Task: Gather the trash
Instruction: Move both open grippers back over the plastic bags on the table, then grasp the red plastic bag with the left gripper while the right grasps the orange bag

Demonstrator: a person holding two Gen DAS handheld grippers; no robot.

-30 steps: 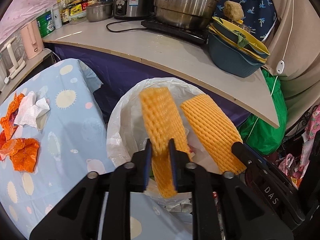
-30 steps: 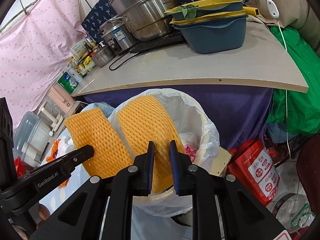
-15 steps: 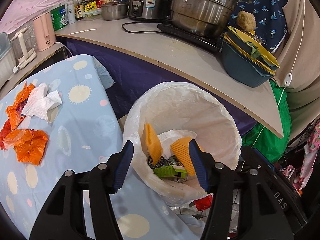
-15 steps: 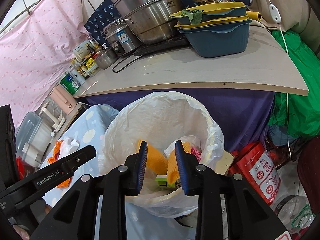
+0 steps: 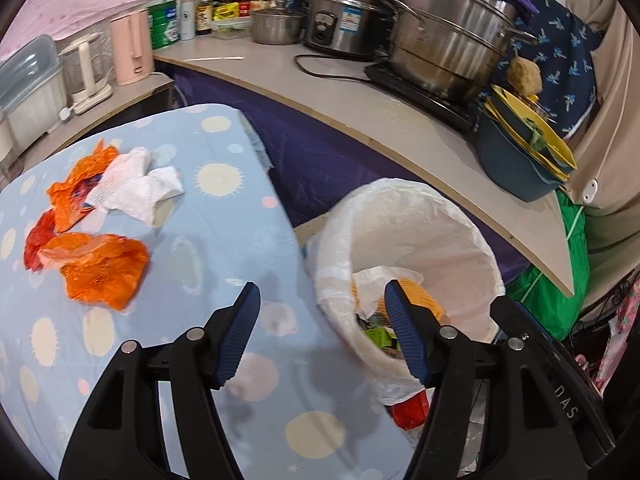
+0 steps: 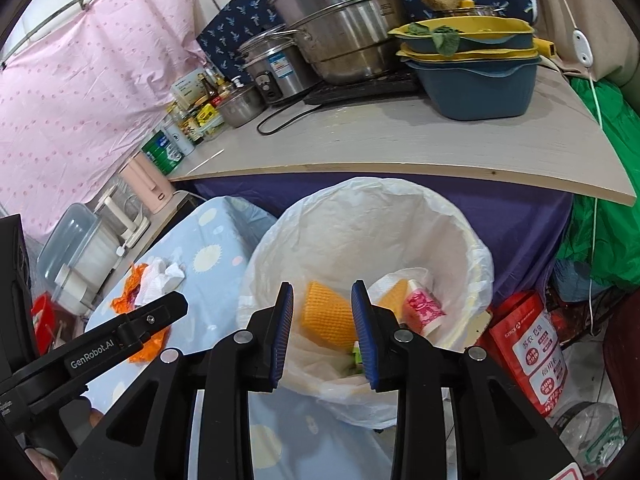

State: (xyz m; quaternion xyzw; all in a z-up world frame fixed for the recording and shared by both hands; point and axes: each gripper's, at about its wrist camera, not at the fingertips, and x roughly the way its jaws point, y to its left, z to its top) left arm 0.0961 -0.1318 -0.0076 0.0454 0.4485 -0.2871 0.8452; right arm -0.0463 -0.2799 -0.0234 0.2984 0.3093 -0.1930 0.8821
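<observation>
A bin lined with a white bag (image 5: 420, 220) (image 6: 360, 216) stands beside the blue spotted table (image 5: 224, 248). Two orange foam nets (image 6: 326, 314) lie inside it with a pink cup (image 6: 422, 308) and other trash. On the table lie orange wrappers (image 5: 100, 270) and a crumpled white tissue (image 5: 136, 190). My left gripper (image 5: 320, 300) is open and empty over the table's edge by the bin. My right gripper (image 6: 322, 292) is open and empty above the bin.
A counter (image 5: 360, 112) behind the bin carries steel pots (image 5: 448, 52), a rice cooker, bottles and stacked blue and yellow basins (image 5: 520, 152). A pink kettle (image 5: 132, 52) stands at left. A red package (image 6: 528, 352) and a green bag (image 6: 600, 208) are on the floor at right.
Both grippers opened and dropped their orange foam nets into the bin. The left gripper then swung left toward the table; the right one opened wider over the bin.
</observation>
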